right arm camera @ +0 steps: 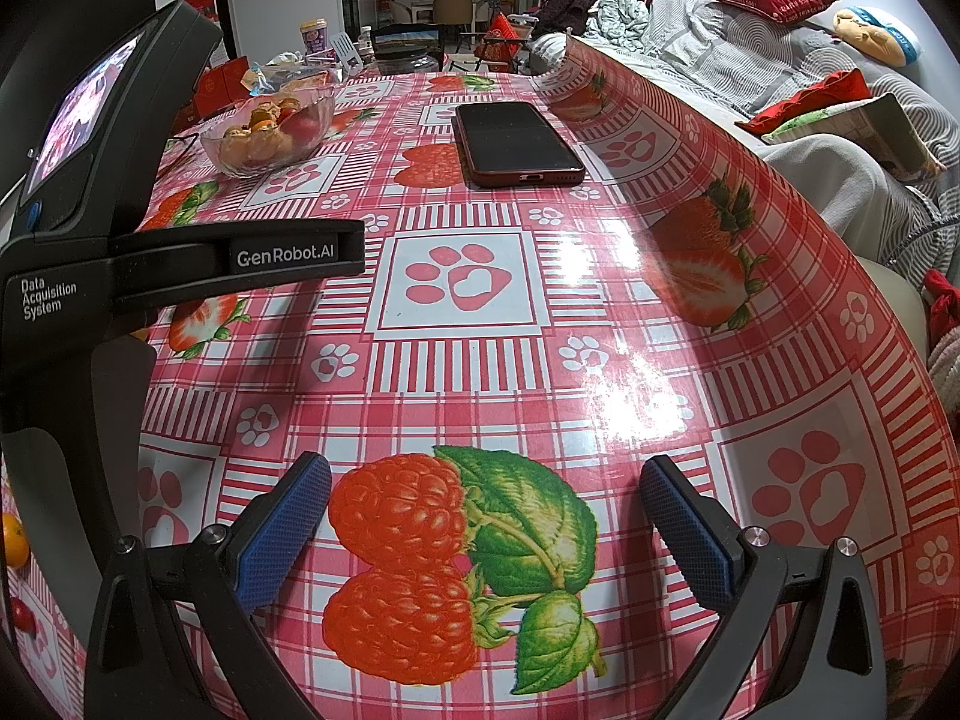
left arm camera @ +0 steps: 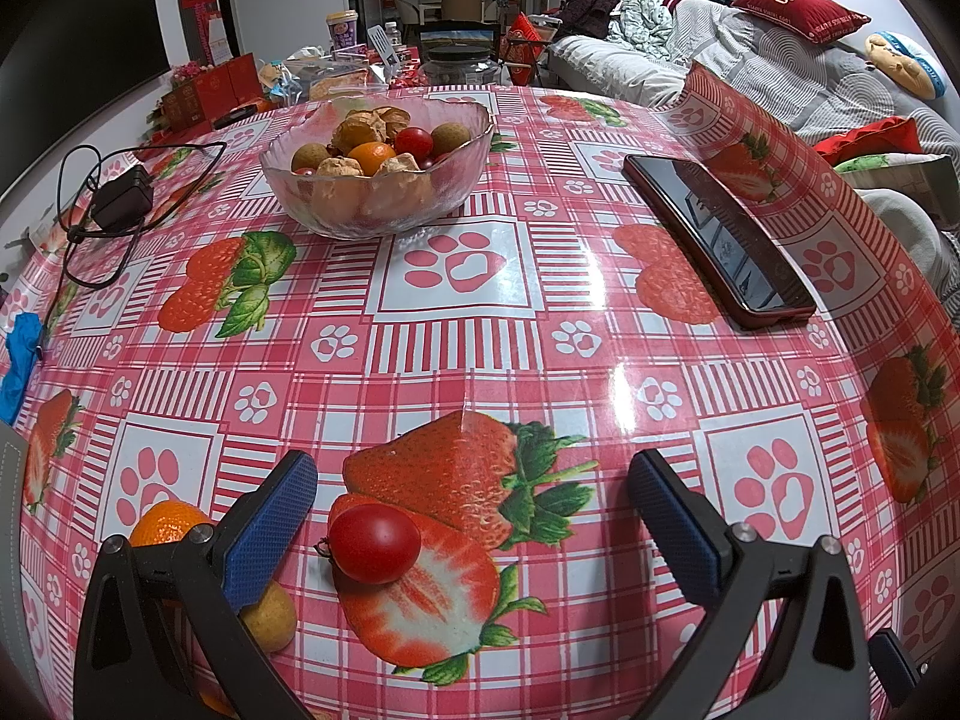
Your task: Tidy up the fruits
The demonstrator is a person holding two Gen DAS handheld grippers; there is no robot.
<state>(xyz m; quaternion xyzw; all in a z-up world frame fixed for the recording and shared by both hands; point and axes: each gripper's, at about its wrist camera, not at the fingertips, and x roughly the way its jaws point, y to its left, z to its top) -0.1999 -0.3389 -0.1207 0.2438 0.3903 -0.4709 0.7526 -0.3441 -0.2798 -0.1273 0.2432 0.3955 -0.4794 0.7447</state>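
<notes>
One tomato, one orange and one longan lie near the table's near edge; one bowl sits farther back. Left tongs gape around the tomato, untouched; right tongs gape empty.

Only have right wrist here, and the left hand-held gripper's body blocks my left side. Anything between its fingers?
Observer: Yes. A tomato lies on the table between the left hand-held gripper's open fingers, touching neither.
Operator: Other loose fruit near it?
Observer: An orange and a tan round fruit, both partly hidden behind its left finger.
Operator: Anything between tomato and bowl?
Observer: Only bare cloth. A charger with its cable lies left of the bowl.
</notes>
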